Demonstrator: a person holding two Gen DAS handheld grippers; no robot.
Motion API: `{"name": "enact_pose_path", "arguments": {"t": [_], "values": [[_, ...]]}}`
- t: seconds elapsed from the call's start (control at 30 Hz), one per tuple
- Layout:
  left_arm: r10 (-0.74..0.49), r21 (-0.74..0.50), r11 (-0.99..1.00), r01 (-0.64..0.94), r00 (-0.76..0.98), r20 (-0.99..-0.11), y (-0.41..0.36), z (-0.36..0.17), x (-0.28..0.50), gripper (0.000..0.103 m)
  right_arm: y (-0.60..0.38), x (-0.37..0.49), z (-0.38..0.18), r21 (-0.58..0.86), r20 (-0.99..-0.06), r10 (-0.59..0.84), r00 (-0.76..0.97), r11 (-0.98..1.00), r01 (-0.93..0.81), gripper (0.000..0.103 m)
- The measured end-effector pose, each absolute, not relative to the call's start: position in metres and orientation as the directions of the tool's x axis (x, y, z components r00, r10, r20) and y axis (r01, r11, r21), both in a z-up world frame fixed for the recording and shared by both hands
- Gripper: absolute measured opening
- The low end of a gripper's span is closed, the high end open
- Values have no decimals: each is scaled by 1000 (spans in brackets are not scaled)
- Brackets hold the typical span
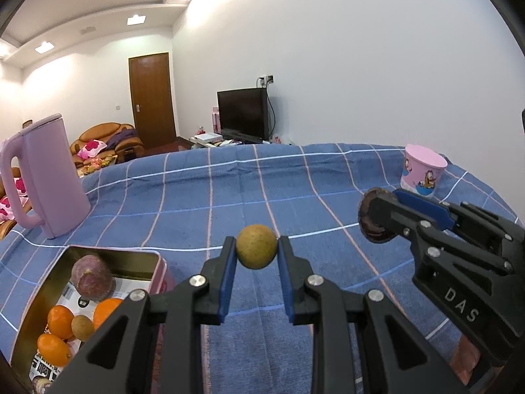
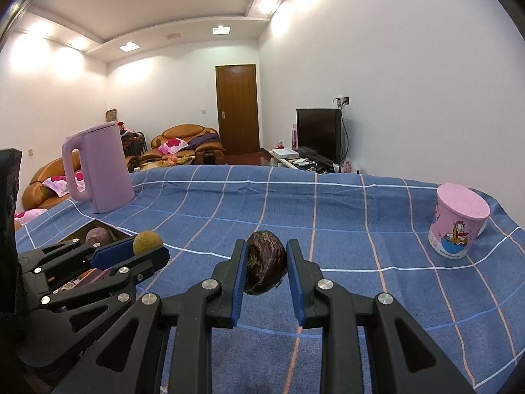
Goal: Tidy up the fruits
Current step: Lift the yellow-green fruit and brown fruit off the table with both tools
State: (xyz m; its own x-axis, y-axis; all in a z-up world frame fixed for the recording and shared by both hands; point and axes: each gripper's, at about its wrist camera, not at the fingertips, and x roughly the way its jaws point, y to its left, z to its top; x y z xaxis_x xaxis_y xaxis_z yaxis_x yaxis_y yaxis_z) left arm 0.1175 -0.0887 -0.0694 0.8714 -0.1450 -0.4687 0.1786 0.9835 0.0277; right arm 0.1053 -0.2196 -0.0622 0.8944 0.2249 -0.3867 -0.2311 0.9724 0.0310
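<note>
Tan fruit point(image 1: 256, 246), dark wrinkled fruit point(image 2: 265, 262), both aloft.

Left gripper point(image 1: 257, 246) clamps yellow fruit point(image 1: 256, 246) above blue cloth point(image 1: 197, 197) (tin point(image 1: 32, 295) w/ oranges point(image 1: 60, 321) nearby).

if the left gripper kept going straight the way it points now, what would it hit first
Probably just the blue checked cloth. The left gripper, shut on a yellow-green fruit, tilts slightly downward at bare cloth. The purple kettle and pink cup sit well off to either side, though depth is unclear.

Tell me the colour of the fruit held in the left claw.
Yellowish-tan with small brown speckles; the round fruit shows best in the left wrist view, pinched in the left claw.
</note>
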Motion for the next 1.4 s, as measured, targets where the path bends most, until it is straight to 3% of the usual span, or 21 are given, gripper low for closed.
{"name": "enact_pose_path", "arguments": {"t": [0.83, 1.4], "values": [[-115, 47, 988, 145, 911, -396, -84, -64, 102, 26, -216, 81, -55, 10, -314, 231, 921, 971, -240, 26], [-103, 31, 991, 127, 906, -410, -69, -63, 85, 26, -197, 66, -55, -13, -313, 255, 915, 962, -273, 26]]}}
